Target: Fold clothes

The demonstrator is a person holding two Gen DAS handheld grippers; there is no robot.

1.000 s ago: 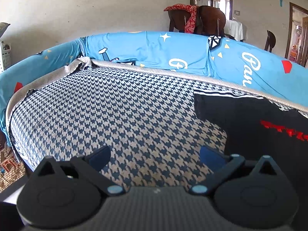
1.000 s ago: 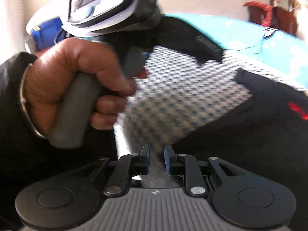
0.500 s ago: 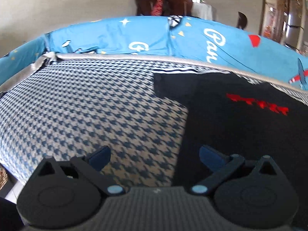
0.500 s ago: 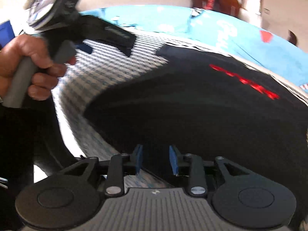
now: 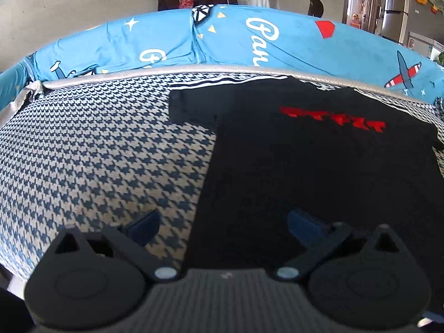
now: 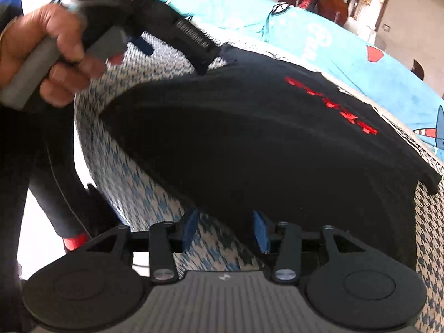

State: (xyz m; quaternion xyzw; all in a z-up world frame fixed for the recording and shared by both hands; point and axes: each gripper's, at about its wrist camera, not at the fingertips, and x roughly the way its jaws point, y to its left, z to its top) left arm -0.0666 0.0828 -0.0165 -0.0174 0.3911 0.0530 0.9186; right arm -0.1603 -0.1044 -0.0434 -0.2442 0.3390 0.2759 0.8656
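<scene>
Ahead of the right gripper the black T-shirt is smeared by motion, its red lettering unreadable — and its near hem drops out of sight behind the gripper body. To that gripper's left the person's hand and the other gripper's handle are blurred and cut by the frame edge. Beyond the left gripper, the shirt's right sleeve runs off the picture's right side — the white script on the blue sheet is broken by folds.

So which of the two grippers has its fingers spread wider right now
The left gripper: its fingers sit far apart, straddling the black shirt's side edge. The right gripper is only partly open over the shirt's hem.
</scene>
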